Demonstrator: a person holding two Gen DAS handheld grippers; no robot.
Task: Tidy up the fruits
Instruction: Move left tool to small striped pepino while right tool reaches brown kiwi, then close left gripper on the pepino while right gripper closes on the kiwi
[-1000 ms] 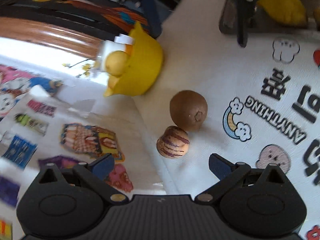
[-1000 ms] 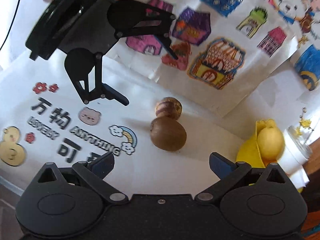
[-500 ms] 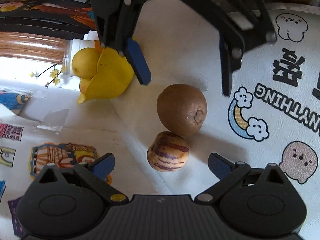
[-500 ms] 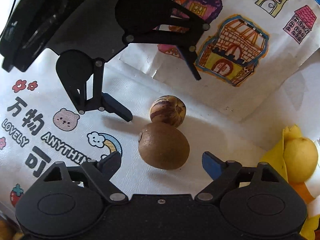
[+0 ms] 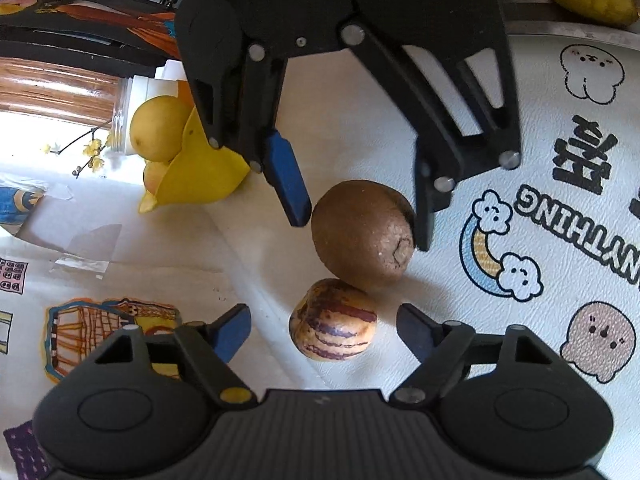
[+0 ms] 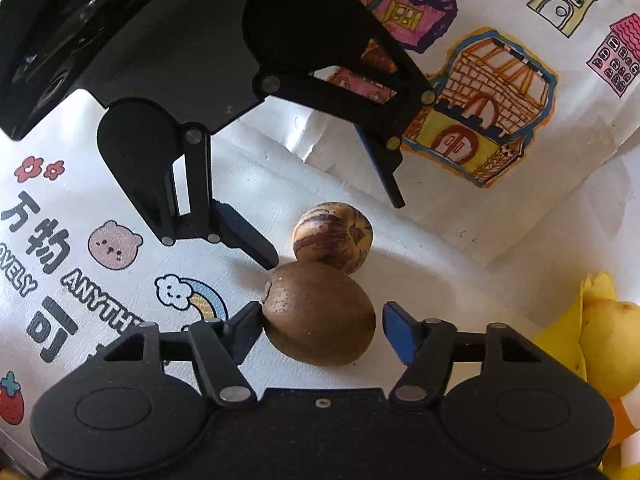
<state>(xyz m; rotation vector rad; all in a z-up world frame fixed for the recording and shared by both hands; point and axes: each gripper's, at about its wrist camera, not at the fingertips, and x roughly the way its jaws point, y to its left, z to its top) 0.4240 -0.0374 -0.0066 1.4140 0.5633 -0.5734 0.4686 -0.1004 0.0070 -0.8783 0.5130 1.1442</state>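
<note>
Both grippers face each other, tips nearly meeting mid-frame. The left gripper (image 5: pixel 323 328) fills the bottom of its own view, jaws spread wide. The right gripper (image 6: pixel 323 326) sits likewise low in its view, jaws also parted wide.

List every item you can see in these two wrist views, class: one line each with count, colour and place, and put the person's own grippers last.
Kiwi: one, brown, on the white mat, between the right gripper's fingers, touching the striped fruit.
Striped fruit: one, cream with purple streaks, between the left gripper's fingers.
Yellow bowl: one, yellow, at the mat's edge.
Yellow fruits: at least two, in the bowl.
Printed mat: one, white with cartoon figures and lettering, under the fruit.
Drawing sheet: one, white with coloured houses, beside the mat.
Left gripper: one, black with blue pads, open.
Right gripper: one, black with blue pads, open around the kiwi.
</note>
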